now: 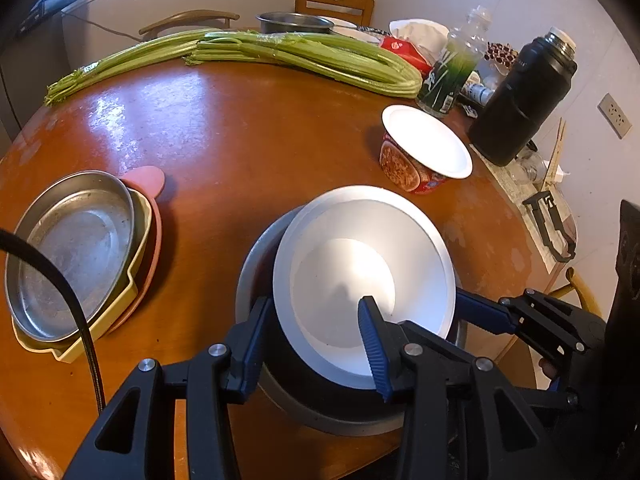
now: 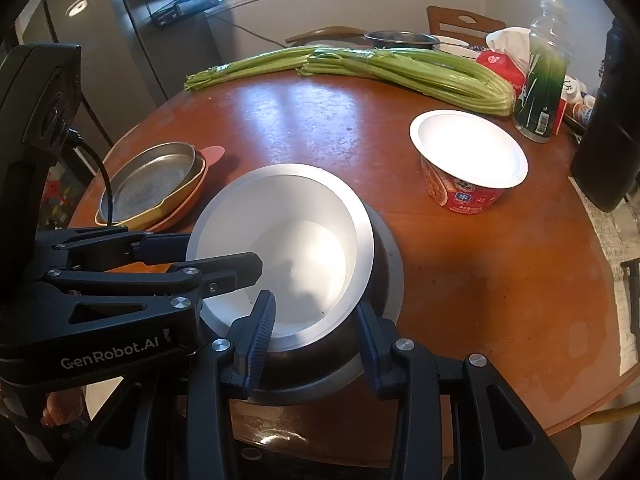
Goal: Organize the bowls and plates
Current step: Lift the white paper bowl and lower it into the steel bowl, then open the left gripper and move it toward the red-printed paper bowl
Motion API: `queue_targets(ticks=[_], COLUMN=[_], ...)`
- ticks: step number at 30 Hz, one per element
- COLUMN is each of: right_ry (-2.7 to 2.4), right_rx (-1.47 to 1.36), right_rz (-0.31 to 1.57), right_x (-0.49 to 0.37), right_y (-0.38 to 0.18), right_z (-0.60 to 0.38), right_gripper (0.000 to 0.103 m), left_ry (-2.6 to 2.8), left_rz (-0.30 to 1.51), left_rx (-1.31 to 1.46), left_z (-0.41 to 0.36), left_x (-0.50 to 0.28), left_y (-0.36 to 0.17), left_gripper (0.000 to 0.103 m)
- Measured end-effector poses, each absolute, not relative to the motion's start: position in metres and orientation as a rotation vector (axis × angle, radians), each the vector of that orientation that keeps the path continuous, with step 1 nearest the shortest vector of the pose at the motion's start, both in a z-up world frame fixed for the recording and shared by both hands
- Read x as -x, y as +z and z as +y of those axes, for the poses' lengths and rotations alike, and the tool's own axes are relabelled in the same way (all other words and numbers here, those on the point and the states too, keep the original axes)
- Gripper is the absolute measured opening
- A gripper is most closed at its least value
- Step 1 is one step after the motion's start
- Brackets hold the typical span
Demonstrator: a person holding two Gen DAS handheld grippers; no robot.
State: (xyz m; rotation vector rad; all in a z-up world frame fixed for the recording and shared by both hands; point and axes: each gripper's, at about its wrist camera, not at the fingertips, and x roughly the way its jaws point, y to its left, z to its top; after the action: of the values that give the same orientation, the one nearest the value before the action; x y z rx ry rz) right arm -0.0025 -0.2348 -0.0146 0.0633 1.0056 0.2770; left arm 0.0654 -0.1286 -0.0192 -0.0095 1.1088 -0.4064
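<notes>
White bowl (image 1: 362, 280): light, thin, slippery; tilted in grey basin (image 1: 256, 280). Left gripper (image 1: 316, 344) and right gripper (image 2: 316, 320) jaws both clamped on its near rim.

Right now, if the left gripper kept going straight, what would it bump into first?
The left gripper already grips the white paper bowl's rim; pushed on, it would probably drive that bowl deeper into the round metal bowl beneath.

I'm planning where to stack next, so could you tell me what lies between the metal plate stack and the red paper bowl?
The tilted white bowl on its metal bowl, per right wrist view.
</notes>
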Motion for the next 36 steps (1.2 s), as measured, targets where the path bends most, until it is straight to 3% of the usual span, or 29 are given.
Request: queue_targets(ticks=[36], right_ry=[0.291], right_rx=[-0.071], right_rz=[0.978], right_x=[0.01], right_y=[-0.003], right_z=[-0.246], right_gripper=[0.042], left_ry=[-0.425], left_rz=[1.039], left_rx=[0.017], left_z=[-0.122], left_x=[-0.061], left_y=[0.007], left_gripper=[0.046])
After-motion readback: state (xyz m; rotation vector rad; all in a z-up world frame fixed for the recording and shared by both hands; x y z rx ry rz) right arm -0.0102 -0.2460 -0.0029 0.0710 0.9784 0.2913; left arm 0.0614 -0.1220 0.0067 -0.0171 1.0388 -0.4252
